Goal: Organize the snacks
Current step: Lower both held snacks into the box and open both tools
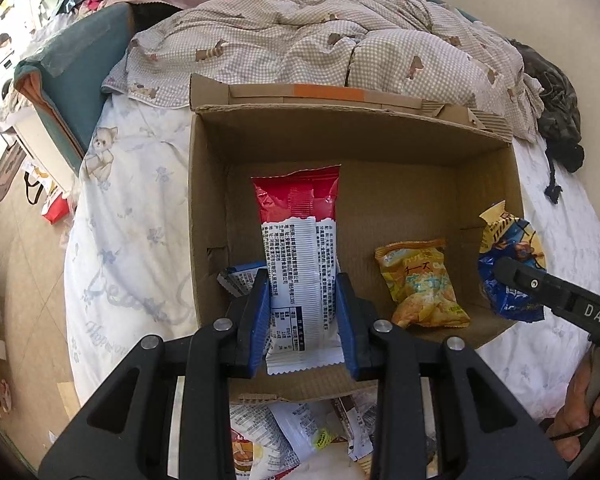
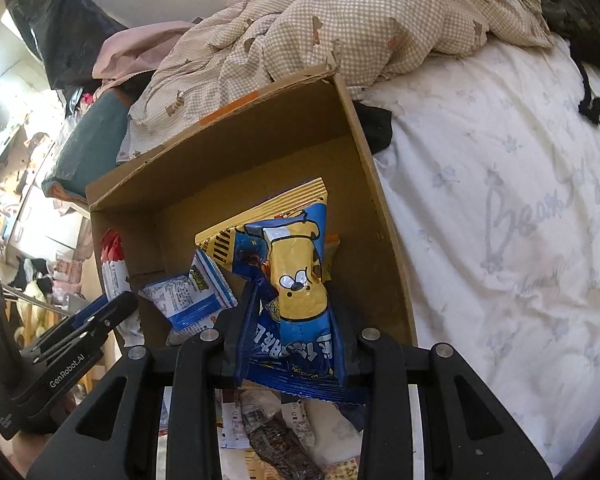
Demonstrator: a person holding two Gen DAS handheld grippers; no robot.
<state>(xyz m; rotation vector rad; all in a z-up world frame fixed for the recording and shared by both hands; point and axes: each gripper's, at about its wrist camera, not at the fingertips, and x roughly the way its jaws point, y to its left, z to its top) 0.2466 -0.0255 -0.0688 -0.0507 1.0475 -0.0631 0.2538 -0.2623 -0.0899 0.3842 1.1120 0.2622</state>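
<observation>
An open cardboard box stands on the bed. My left gripper is shut on the lower part of a red and white snack packet, held upright over the box's near left part. Inside lie a yellow cheese snack bag and a small blue and white packet. My right gripper is shut on a blue bag with a yellow cartoon dog, held over the box by its right wall. In the left wrist view, that blue bag hangs at the right rim.
Several loose snack packets lie on the white sheet just in front of the box. A crumpled checked duvet rises behind it. A teal cushion and cluttered floor are to the left. A person's hand shows lower right.
</observation>
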